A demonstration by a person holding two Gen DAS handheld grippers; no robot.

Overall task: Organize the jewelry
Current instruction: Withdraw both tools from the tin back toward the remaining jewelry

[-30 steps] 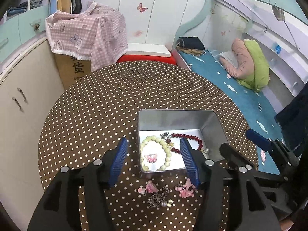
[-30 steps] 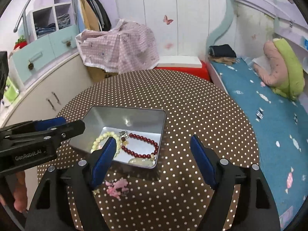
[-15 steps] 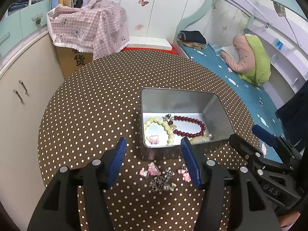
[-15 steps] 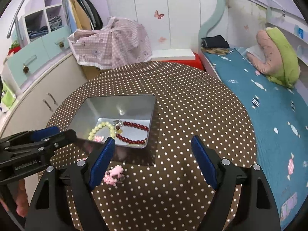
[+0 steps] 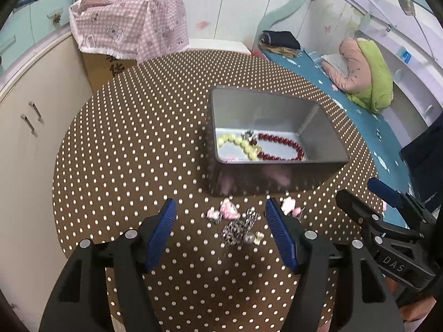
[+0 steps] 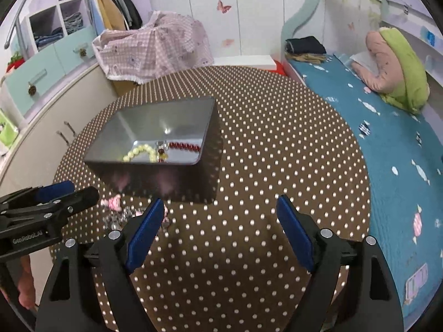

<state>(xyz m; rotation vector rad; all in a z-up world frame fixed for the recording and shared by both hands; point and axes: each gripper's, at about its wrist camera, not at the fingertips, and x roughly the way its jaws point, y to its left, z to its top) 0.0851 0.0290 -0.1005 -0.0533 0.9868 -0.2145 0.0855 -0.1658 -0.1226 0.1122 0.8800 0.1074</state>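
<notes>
A silver metal tin (image 5: 274, 177) (image 6: 155, 178) stands on the round polka-dot table (image 5: 133, 152). It holds a pale green bead bracelet (image 5: 238, 145) and a dark red bead bracelet (image 5: 285, 145). In front of it lie pink hair clips (image 5: 228, 212), another pink piece (image 5: 289, 204) and a silver chain with a small ball (image 5: 239, 229). My left gripper (image 5: 221, 231) is open and empty, just above these loose pieces. My right gripper (image 6: 218, 232) is open and empty over bare table to the right of them (image 6: 116, 215).
A cabinet with handles (image 5: 30, 116) stands left of the table. A box under pink checked cloth (image 5: 130, 27) is behind it. A bed with blue cover (image 6: 387, 138) and a green-pink cushion (image 6: 398, 66) runs along the right.
Both grippers have pulled back toward me and lowered; the tin now sits farther ahead, and the loose pieces lie between my left fingers. Both stay open.
</notes>
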